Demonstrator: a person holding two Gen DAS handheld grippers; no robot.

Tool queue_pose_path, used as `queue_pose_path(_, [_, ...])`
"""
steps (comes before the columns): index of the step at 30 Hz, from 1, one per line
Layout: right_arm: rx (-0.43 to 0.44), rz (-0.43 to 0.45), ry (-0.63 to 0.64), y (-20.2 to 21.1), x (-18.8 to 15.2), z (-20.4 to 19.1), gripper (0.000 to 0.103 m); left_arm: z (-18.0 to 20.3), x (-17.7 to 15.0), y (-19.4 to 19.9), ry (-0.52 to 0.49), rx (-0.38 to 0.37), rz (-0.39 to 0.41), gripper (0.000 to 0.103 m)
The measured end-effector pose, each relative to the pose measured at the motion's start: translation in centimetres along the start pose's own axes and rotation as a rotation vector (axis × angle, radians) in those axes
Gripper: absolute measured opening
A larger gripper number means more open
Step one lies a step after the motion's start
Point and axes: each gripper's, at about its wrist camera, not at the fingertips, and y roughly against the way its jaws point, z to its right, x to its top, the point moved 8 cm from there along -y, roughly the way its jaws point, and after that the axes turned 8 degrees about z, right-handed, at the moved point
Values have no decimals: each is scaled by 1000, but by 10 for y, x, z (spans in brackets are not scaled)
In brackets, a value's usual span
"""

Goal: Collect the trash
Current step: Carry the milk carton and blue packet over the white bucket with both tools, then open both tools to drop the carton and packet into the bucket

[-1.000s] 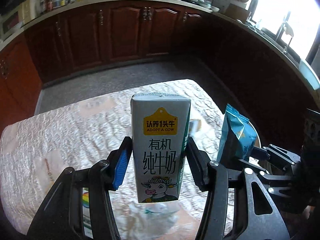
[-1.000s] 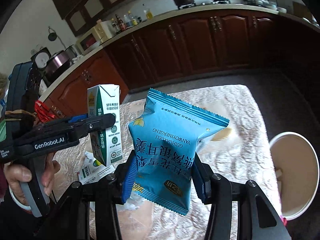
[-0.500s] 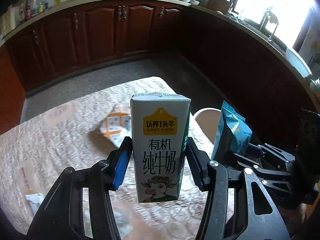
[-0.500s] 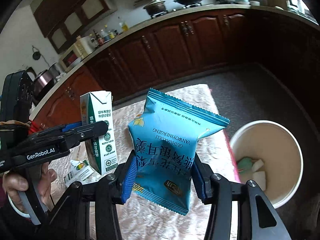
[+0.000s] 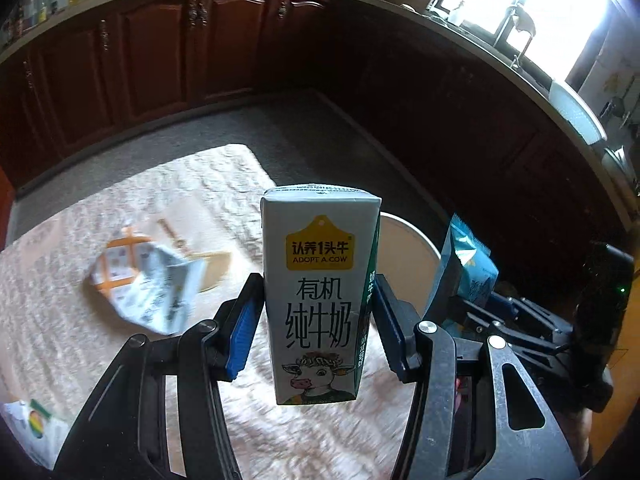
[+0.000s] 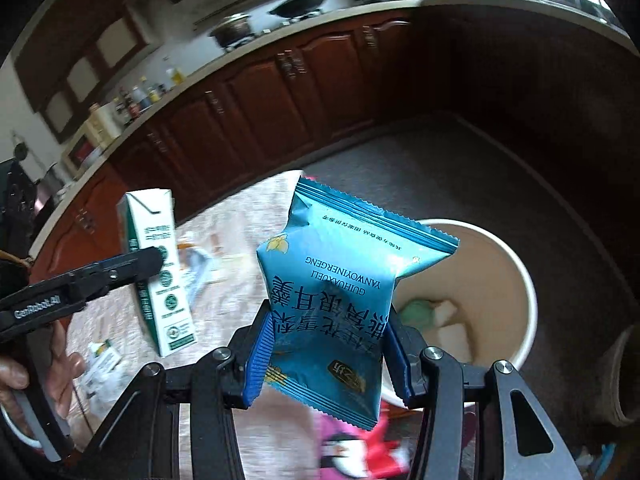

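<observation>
White milk carton (image 5: 320, 300) is sitting upright in the left gripper (image 5: 316, 316), jaws about half open & pressing on both side panels, roughly mid-height. Gripping it there is prob. keeping it from tipping while it's being carried. Blue snack packet (image 6: 344, 292) is hanging upside down in the right gripper (image 6: 326, 356), jaws approx. half open too, pads squeezing its lower half so the foil is bowing inward; top seam is sticking up free. Both grippers are pointing down & toward the bin (image 6: 516, 276), a pale round tub on the floor just past the table's edge, w/ a few white & green scraps already inside.

Table (image 5: 80, 340) is covered w/ a pale embossed cloth. More trash is lying on it: a crumpled printed wrapper (image 5: 148, 284) left of the carton, and a small label-like scrap (image 5: 32, 428) at the near left corner. From the right wrist cam the packet is already overlapping the bin's rim; from the left cam the carton is hiding part of the rim, so whether it's over the opening I can't tell. Room over the bin is looking open, nothing blocking. Grippers are close side by side, so dropping one at a time seems safer. Dark cabinets (image 5: 160, 48) are standing well apart.
</observation>
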Motion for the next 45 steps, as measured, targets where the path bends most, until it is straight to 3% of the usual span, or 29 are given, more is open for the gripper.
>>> queue_pose_path(7, [-63, -39, -64, -17, -9, 47, 48, 31, 4, -37, 18, -50, -25, 52])
queue_pose_path(21, [-147, -99, -107, -38, -33, 88, 49, 63, 1, -80, 17, -91, -56, 52])
queue_pose_path(25, [-170, -114, -112, -44, -38, 97, 49, 58, -1, -81, 21, -92, -57, 52])
queue_pose_path(29, [-206, -125, -108, -47, -43, 103, 59, 59, -2, -83, 18, -92, -67, 53])
queue_pose_path(34, [-213, -134, -134, -47, -45, 109, 60, 58, -5, -87, 26, -100, -92, 59])
queue_pose_path(45, [-215, -118, -168, -41, -39, 115, 62, 54, -4, -81, 27, -91, -84, 59])
